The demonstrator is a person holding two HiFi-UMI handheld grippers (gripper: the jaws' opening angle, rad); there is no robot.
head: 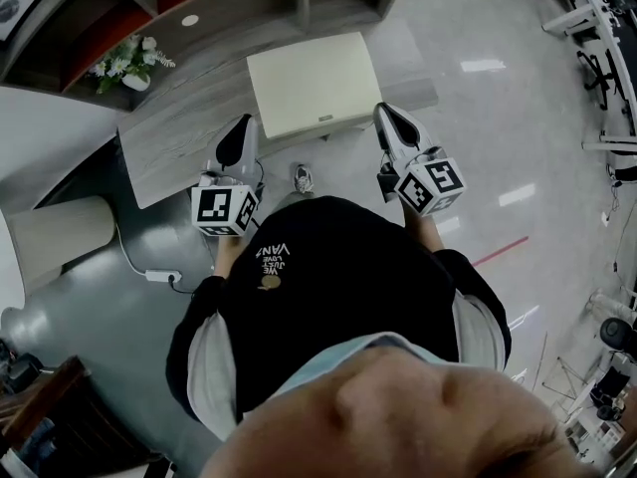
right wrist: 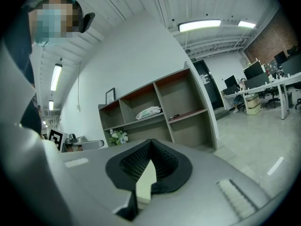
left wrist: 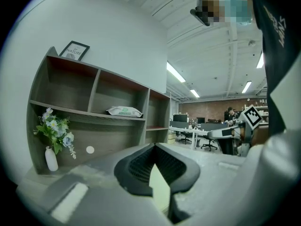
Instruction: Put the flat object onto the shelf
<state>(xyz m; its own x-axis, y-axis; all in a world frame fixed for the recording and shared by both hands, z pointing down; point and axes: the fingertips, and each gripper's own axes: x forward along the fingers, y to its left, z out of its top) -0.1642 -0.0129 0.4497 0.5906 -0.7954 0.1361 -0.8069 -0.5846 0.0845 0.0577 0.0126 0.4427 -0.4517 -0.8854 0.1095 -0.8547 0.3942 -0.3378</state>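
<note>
A flat cream-coloured panel [head: 314,83] hangs level over the low grey ledge of the wooden shelf unit [head: 189,132]. My left gripper [head: 241,132] is shut on its left edge and my right gripper [head: 391,119] on its right edge. In the left gripper view the panel's pale edge [left wrist: 159,187] shows between the dark pads of the left gripper [left wrist: 155,171], with the shelf unit [left wrist: 94,112] ahead. The right gripper view shows the same cream edge [right wrist: 146,182] pinched in the right gripper [right wrist: 148,171], facing the shelf unit [right wrist: 162,112].
A white vase of flowers [head: 129,68] stands on the ledge at the left. A white packet [left wrist: 123,111] lies on a middle shelf and a framed picture [left wrist: 74,50] stands on top. A power strip [head: 162,277] lies on the floor. Office desks and chairs [left wrist: 197,133] stand beyond.
</note>
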